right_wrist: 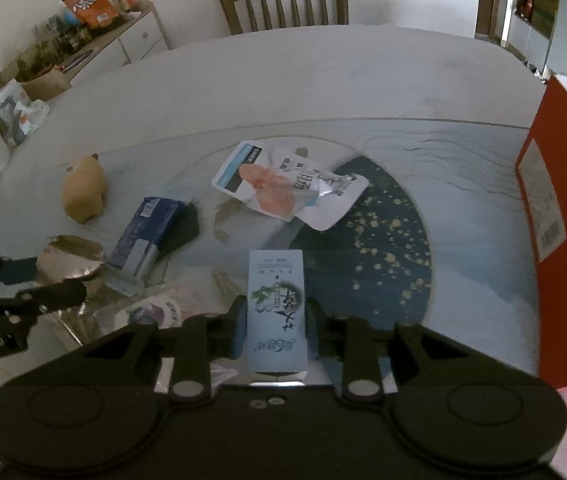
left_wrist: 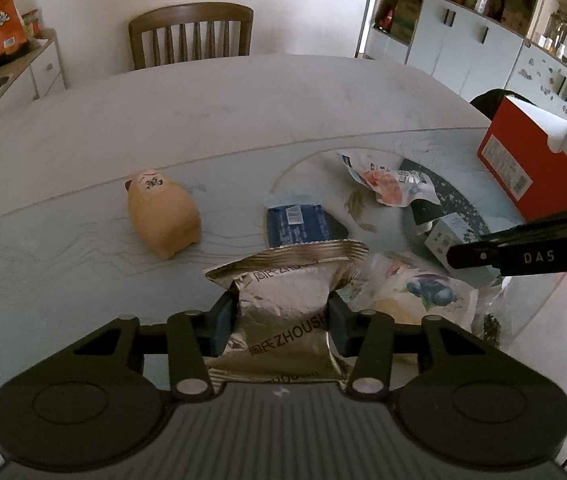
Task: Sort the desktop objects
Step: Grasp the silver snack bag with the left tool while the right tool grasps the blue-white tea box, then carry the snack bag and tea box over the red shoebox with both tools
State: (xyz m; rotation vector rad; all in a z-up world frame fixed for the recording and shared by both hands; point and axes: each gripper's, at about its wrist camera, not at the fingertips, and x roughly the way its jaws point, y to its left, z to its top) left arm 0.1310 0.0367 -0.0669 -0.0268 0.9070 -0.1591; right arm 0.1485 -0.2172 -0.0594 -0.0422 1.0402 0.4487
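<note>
Left wrist view shows the left claw (left_wrist: 283,316) clamped on a silver foil snack pouch (left_wrist: 283,280); the foil pinches in where the pads bite, so the grip looks firm. In the right wrist view the right claw (right_wrist: 275,328) is closed on a pale blue carton (right_wrist: 276,312), held lengthwise along the fingers. Each hand has taken one item at once, probably to carry both to the red box (left_wrist: 539,164) that stands at the right edge of the table (left_wrist: 203,120), the likeliest place for sorted things.

The rest of the clutter lies loose near the middle of the table: a tan pig-shaped toy (left_wrist: 163,216) towards the left, apart from the others, a dark blue packet (left_wrist: 297,222) just beyond the foil pouch, a crumpled white wrapper with a pink picture (right_wrist: 283,188) farther back, and a blueberry-printed packet (left_wrist: 423,292) beside the left claw.

Whether either held item has left the table I cannot tell, as both claw bodies hide what lies beneath them. The red box is cut off by the frame in both views, so its opening and contents do not show. Print on the packets is mostly too small or warped to read.
</note>
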